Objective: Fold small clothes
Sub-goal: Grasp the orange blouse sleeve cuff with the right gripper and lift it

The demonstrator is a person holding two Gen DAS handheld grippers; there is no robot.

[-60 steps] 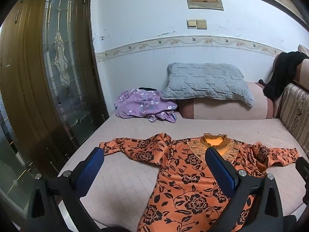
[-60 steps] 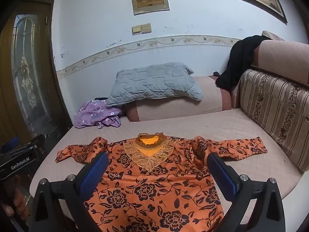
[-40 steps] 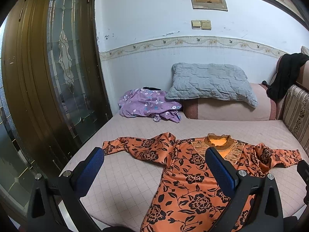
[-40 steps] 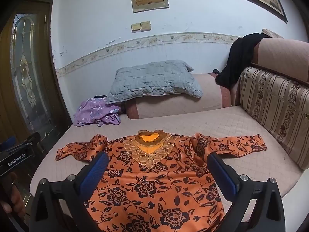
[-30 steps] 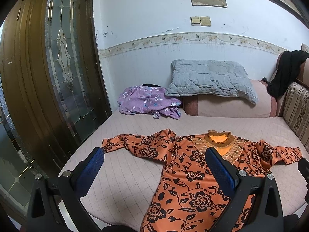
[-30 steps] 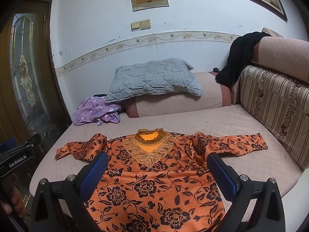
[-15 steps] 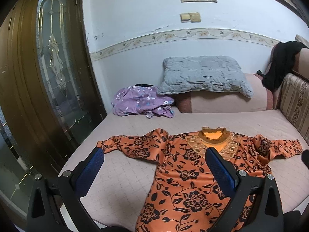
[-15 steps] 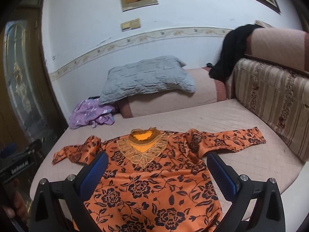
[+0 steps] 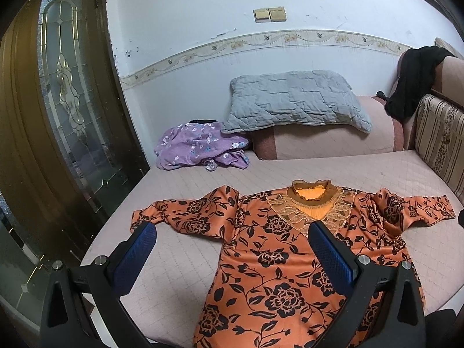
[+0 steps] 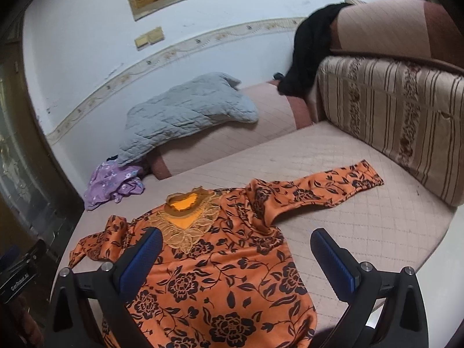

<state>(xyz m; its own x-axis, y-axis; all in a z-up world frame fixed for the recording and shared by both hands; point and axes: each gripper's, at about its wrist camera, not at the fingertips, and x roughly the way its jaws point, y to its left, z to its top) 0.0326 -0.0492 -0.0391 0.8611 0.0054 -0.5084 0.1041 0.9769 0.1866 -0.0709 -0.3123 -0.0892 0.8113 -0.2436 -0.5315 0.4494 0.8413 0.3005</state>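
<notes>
**Jaws wide and empty over an unfolded blouse**

Both pairs of jaws are standing wide apart and gripping nothing: my left gripper (image 9: 232,256) is hovering above the near left part of the orange floral blouse (image 9: 290,261), and my right gripper (image 10: 235,256) is hanging over its right flank, tilted toward the right sleeve (image 10: 333,188).

Spread flat, collar away from me, the blouse is lying on the pink quilted bed (image 9: 179,261) with both sleeves stretched out sideways and its hem at the near edge.

As I judge it, the risks are these. The cloth looks thin and slippery, so a shallow pinch could be slipping off mid-fold. The rumpled bunching at the right shoulder could be getting trapped inside a fold. With the hem so close to the mattress edge, a pull toward me could be dragging the whole garment off. Biting too deep could be catching the bed cover as well.
</notes>
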